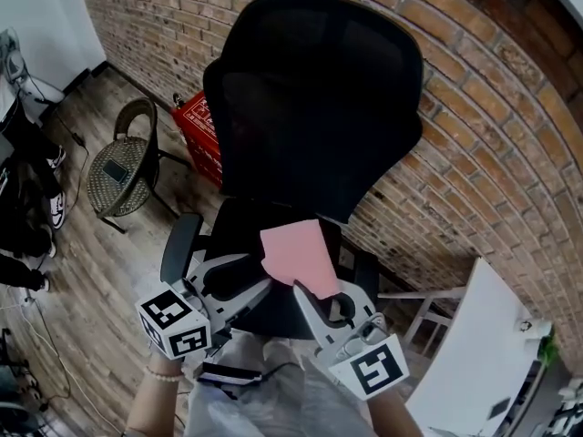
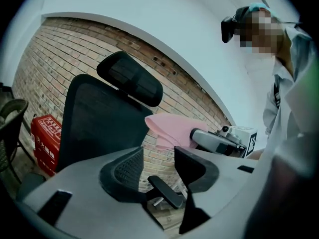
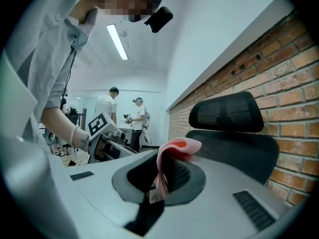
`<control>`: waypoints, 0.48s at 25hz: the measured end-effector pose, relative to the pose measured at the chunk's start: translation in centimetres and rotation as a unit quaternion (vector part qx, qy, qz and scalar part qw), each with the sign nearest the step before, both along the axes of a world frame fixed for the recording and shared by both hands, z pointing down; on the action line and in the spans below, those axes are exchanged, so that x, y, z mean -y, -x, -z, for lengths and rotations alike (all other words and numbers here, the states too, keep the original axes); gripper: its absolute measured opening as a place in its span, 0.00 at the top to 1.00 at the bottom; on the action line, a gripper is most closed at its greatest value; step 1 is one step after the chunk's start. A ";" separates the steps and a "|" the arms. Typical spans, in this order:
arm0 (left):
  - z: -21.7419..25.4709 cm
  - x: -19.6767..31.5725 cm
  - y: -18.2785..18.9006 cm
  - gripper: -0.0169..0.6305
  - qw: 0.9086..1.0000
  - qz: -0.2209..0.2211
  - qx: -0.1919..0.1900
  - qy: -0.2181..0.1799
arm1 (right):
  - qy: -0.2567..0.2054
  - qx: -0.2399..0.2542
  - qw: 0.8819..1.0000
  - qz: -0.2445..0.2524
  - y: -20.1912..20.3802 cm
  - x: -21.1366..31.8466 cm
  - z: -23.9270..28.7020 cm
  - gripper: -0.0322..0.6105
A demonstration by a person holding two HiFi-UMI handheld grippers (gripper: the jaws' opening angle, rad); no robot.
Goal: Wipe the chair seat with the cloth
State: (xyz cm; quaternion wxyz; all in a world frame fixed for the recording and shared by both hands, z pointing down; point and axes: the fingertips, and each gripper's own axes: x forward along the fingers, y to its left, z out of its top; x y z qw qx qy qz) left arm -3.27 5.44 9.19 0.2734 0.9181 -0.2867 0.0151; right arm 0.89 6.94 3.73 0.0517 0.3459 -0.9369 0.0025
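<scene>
A black mesh office chair (image 1: 314, 98) stands against the brick wall, its seat (image 1: 239, 228) just below my grippers. The pink cloth (image 1: 296, 253) hangs over the seat's right side, pinched at one edge by my right gripper (image 1: 311, 289), which is shut on it. In the right gripper view the cloth (image 3: 172, 151) folds over between the jaws of that gripper (image 3: 162, 176). My left gripper (image 1: 244, 280) is to the left of the cloth, over the seat's front, and touches neither. In the left gripper view its jaws (image 2: 159, 166) stand open and empty, with the cloth (image 2: 167, 126) beyond them.
A wicker chair (image 1: 123, 167) and a red crate (image 1: 200, 130) stand left of the office chair. The brick wall (image 1: 474, 107) runs behind it. A white table (image 1: 474, 353) is at the lower right. Two people (image 3: 107, 106) stand far off in the room.
</scene>
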 end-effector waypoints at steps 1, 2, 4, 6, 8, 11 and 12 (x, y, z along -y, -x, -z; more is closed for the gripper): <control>-0.2 -0.1 0.1 0.68 1.000 -0.008 -0.005 0.004 | 0.000 0.000 1.000 0.006 0.3 0.1 0.0 0.87; -0.3 -0.1 0.2 0.67 1.000 -0.017 -0.013 0.008 | 0.000 0.000 1.000 0.011 0.6 0.2 -0.1 0.87; -0.5 -0.1 0.4 0.65 0.999 -0.033 -0.031 0.017 | 0.007 -0.001 1.000 0.025 1.3 0.4 -0.6 0.87; -1.0 0.1 0.6 0.65 0.998 -0.043 -0.044 0.024 | 0.018 -0.004 0.999 0.041 2.0 0.7 -1.4 0.87; -1.4 0.4 0.8 0.65 0.997 -0.052 -0.053 0.027 | 0.028 -0.008 0.998 0.056 2.6 1.0 -2.3 0.87; -2.2 0.8 1.0 0.65 0.995 -0.059 -0.070 0.033 | 0.038 -0.018 0.997 0.069 3.1 1.6 -4.2 0.87; -2.5 0.9 1.1 0.65 0.995 -0.059 -0.073 0.035 | 0.043 -0.018 0.997 0.069 3.1 1.9 -4.9 0.87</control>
